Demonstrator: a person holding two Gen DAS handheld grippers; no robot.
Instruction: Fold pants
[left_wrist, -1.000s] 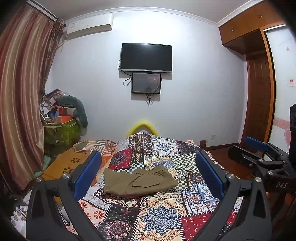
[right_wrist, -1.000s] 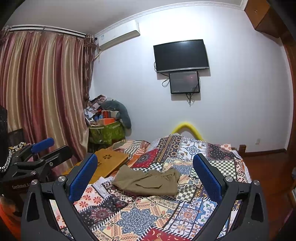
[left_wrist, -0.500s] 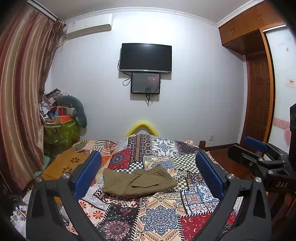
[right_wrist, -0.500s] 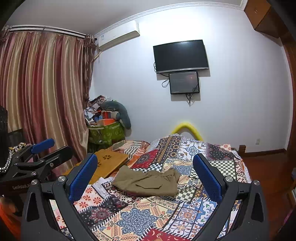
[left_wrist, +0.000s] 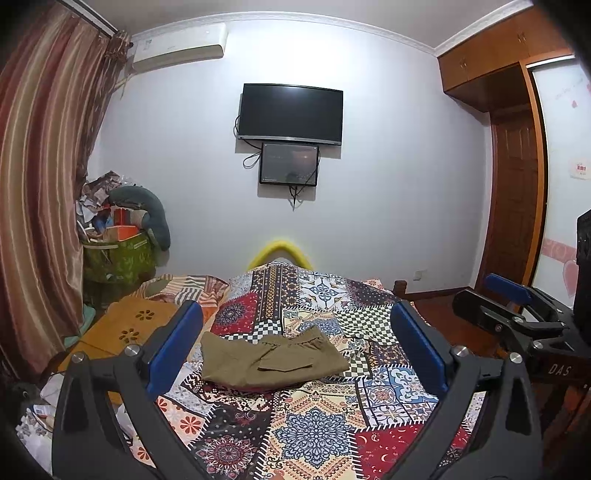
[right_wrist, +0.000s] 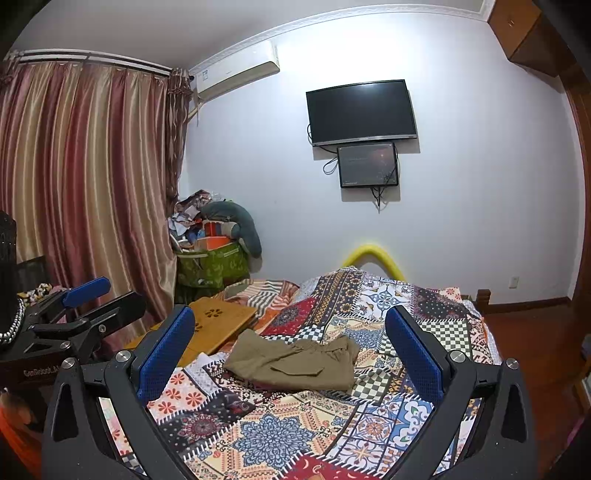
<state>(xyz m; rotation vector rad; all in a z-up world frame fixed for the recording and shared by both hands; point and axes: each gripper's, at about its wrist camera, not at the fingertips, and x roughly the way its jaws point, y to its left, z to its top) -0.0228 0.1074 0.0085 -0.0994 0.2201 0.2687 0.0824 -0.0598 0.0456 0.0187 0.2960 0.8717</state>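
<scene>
Olive-brown pants (left_wrist: 269, 360) lie folded into a compact rectangle on the patchwork bedspread (left_wrist: 314, 435), waistband toward the far right. They also show in the right wrist view (right_wrist: 295, 362). My left gripper (left_wrist: 295, 343) is open and empty, held above the near part of the bed, well back from the pants. My right gripper (right_wrist: 291, 347) is open and empty at a similar height and distance. Each gripper shows at the edge of the other's view, the right one (left_wrist: 517, 314) and the left one (right_wrist: 74, 314).
A wooden lap desk (left_wrist: 125, 332) lies on the bed left of the pants. A striped pillow (left_wrist: 184, 288) sits behind it. A green bin piled with clutter (left_wrist: 114, 254) stands by the curtain (left_wrist: 40, 206). A wardrobe and door (left_wrist: 517, 206) are at right.
Both views have barely shifted. The pants lie still and both grippers stay open.
</scene>
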